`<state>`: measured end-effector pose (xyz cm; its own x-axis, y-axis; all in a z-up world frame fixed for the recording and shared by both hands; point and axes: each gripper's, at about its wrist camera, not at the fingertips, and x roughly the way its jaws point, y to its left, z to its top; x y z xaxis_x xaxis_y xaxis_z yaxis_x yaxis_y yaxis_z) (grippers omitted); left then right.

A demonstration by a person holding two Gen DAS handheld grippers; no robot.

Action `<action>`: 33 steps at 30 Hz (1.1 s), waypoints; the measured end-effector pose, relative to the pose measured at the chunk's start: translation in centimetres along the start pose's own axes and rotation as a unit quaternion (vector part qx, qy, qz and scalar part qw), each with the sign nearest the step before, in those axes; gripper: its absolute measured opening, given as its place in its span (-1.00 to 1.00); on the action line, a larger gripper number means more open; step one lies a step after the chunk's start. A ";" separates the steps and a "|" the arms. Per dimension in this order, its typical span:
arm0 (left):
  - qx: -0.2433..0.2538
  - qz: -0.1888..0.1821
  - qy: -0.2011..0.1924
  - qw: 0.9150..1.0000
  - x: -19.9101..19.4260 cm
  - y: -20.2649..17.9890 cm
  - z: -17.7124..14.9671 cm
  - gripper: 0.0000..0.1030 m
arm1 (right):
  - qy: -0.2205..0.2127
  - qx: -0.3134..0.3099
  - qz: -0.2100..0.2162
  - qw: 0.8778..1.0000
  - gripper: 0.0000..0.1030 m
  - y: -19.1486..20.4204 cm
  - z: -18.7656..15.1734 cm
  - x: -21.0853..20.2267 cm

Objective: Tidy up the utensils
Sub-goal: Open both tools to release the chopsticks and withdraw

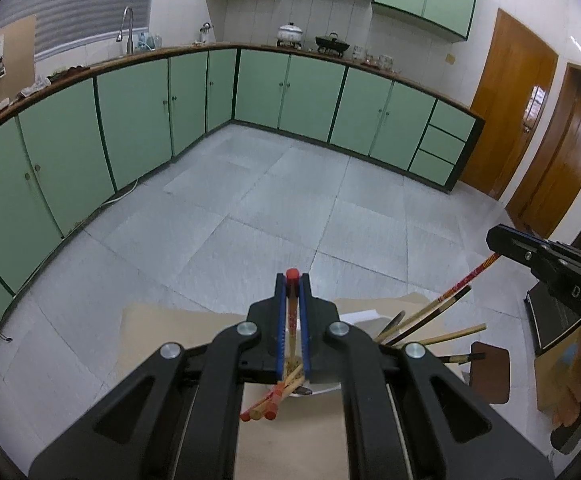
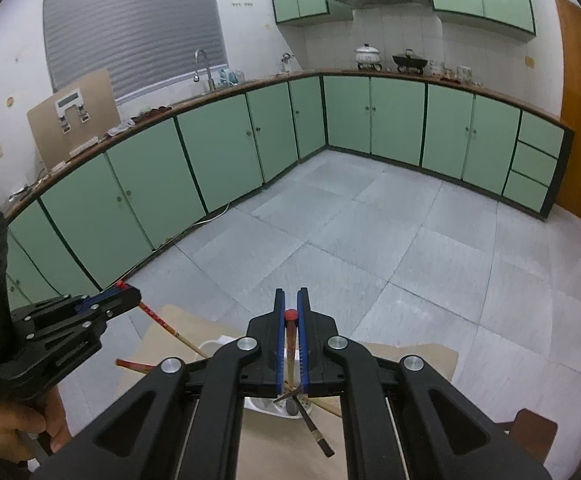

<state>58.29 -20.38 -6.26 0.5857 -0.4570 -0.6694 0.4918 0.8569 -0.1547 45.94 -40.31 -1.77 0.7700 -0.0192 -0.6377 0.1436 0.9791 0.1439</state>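
Note:
My left gripper [image 1: 292, 280] is shut on a red-capped chopstick [image 1: 291, 312] that runs up between its blue pads. My right gripper [image 2: 291, 296] is shut on a similar red-capped chopstick [image 2: 290, 332]. Both hang over a white dish [image 1: 360, 316] that holds several loose chopsticks [image 1: 430, 316], light, dark and red-ended. In the right wrist view the left gripper [image 2: 126, 292] is at the left with its red patterned chopstick [image 2: 162, 322] slanting down toward the dish [image 2: 210, 346]. In the left wrist view the right gripper [image 1: 498, 242] is at the right, holding its chopstick [image 1: 466, 278].
The dish rests on a tan cardboard-covered tabletop [image 1: 162, 324]. A brown seat [image 1: 486, 372] stands to the right of the table. A hand [image 2: 18, 424] holds the left gripper's grip. Beyond lie a grey tiled floor [image 1: 290, 200] and green cabinets [image 1: 130, 120].

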 end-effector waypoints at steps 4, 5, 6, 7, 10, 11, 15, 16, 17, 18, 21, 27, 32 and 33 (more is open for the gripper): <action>0.001 0.010 0.011 1.000 0.6 0.1 -0.6 -0.75 | 0.019 0.015 0.008 1.000 -0.69 -1.1 -0.7 1.2; 0.002 0.012 0.010 1.000 0.5 0.1 -0.6 -0.58 | 0.017 0.012 0.001 1.000 -0.55 -1.1 -0.8 1.2; 0.002 0.018 0.005 1.000 0.2 0.2 -0.7 -0.42 | 0.013 0.005 -0.004 1.000 -0.52 -1.0 -0.9 1.0; 0.003 0.021 0.002 1.000 0.0 0.1 -0.7 -0.35 | 0.008 0.002 -0.007 1.000 -0.52 -1.0 -0.9 0.8; 0.000 0.030 -0.004 1.000 -0.6 0.3 -0.7 -0.21 | -0.001 0.013 -0.006 1.000 -0.49 -1.6 -0.9 0.1; 0.000 0.031 -0.004 1.000 -0.8 0.4 -0.8 -0.16 | -0.005 0.015 -0.009 1.000 -0.49 -1.7 -1.0 -0.1; 0.007 0.056 -0.027 0.998 -2.6 0.4 -1.4 0.20 | -0.026 0.007 -0.023 0.999 -0.43 -1.5 -1.3 -1.5; 0.010 0.067 -0.035 0.997 -3.1 0.4 -1.6 0.25 | -0.033 -0.001 -0.033 0.999 -0.38 -1.2 -1.5 -1.8; 0.014 0.080 -0.045 0.996 -3.8 0.2 -2.0 0.31 | -0.042 -0.008 -0.043 0.998 -0.30 -0.9 -1.8 -2.3; 0.016 0.086 -0.052 0.995 -4.4 0.1 -2.2 0.38 | -0.050 -0.011 -0.049 0.997 -0.22 -0.7 -2.0 -2.8; 0.023 0.114 -0.076 0.990 -6.6 -0.2 -3.4 0.52 | -0.081 -0.020 -0.086 0.993 0.28 0.2 -3.3 -4.4; 0.037 0.143 -0.114 0.983 -10.7 -1.3 -6.6 0.79 | -0.119 -0.017 -0.131 0.984 0.69 1.2 -6.8 -7.3; 0.011 0.140 -0.127 0.982 -13.7 -0.6 -9.2 0.89 | -0.136 -0.006 -0.140 0.981 0.88 1.5 -9.3 -10.1; 0.007 0.141 -0.130 0.981 -14.4 -0.6 -10.0 0.90 | -0.140 -0.006 -0.140 0.980 0.88 1.6 -9.9 -10.9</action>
<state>43.14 -11.88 -3.78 0.8435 -0.2500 -0.4753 0.2945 0.9554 0.0201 31.61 -36.50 -2.11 0.8423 -0.3397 -0.4184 0.3667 0.9302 -0.0171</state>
